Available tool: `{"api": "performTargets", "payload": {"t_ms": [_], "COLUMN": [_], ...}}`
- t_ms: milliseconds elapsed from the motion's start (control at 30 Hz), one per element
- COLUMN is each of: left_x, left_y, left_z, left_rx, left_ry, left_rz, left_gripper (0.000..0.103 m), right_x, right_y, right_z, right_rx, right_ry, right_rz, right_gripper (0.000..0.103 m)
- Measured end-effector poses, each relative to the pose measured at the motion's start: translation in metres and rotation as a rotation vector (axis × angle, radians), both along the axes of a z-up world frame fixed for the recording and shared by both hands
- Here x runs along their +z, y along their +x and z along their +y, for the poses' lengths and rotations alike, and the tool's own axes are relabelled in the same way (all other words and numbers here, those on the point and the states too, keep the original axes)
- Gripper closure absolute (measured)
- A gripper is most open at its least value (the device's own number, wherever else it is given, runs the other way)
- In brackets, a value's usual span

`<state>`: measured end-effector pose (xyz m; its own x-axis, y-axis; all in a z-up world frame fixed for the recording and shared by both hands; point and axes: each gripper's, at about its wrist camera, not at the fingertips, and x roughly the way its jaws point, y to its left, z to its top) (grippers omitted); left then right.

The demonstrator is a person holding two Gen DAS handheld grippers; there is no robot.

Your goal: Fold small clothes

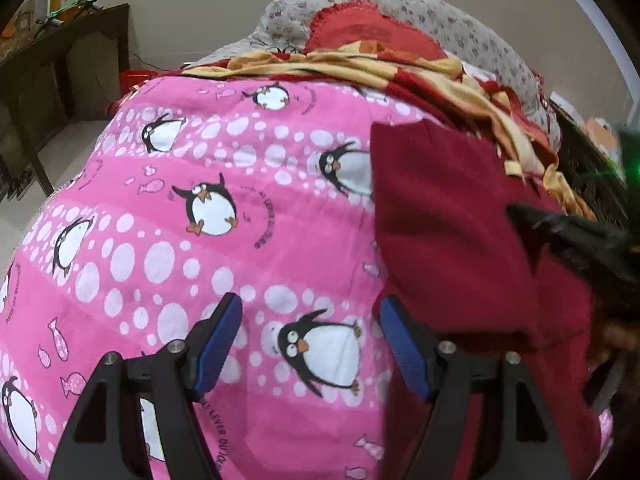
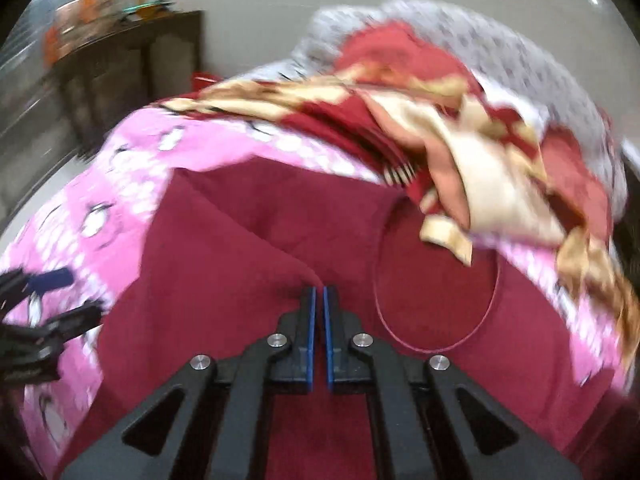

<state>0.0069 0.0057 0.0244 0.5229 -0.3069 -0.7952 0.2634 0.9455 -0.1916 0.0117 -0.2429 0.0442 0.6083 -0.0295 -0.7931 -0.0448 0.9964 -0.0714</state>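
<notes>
A maroon garment lies spread on a pink penguin-print bedsheet. My left gripper hangs open over the sheet, its right blue pad by the garment's left edge and nothing between the pads. In the right wrist view the same maroon garment fills the middle, with its round neck opening to the right. A raised fold of it runs into the tips of my right gripper, which is shut on the cloth. The right gripper appears as a dark blur at the left view's right edge. The left gripper shows at far left.
A red-and-cream patterned blanket is heaped at the far side of the bed, and its edge overlaps the garment. Behind it are grey floral pillows and a red cushion. A dark wooden table stands on the floor at left.
</notes>
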Motion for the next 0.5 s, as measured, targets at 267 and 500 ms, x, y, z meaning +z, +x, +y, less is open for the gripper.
{"api": "performTargets", "payload": {"t_ms": [267,500], "left_x": [0.014,-0.017], "left_y": [-0.006,0.003], "left_z": [-0.014,-0.023], "left_rx": [-0.046,-0.048], "left_ry": [0.028,0.101], "left_rz": [-0.068,0.027], "left_gripper": [0.028,0.026], "right_x": [0.022,-0.015], "right_y": [-0.01,0.034], "right_z": [0.011,0.065], "right_rx": [0.029,0.124], "right_ry": [0.115,0.126], "right_rz": [-0.05,0.069], "right_gripper": [0.061,0.061]}}
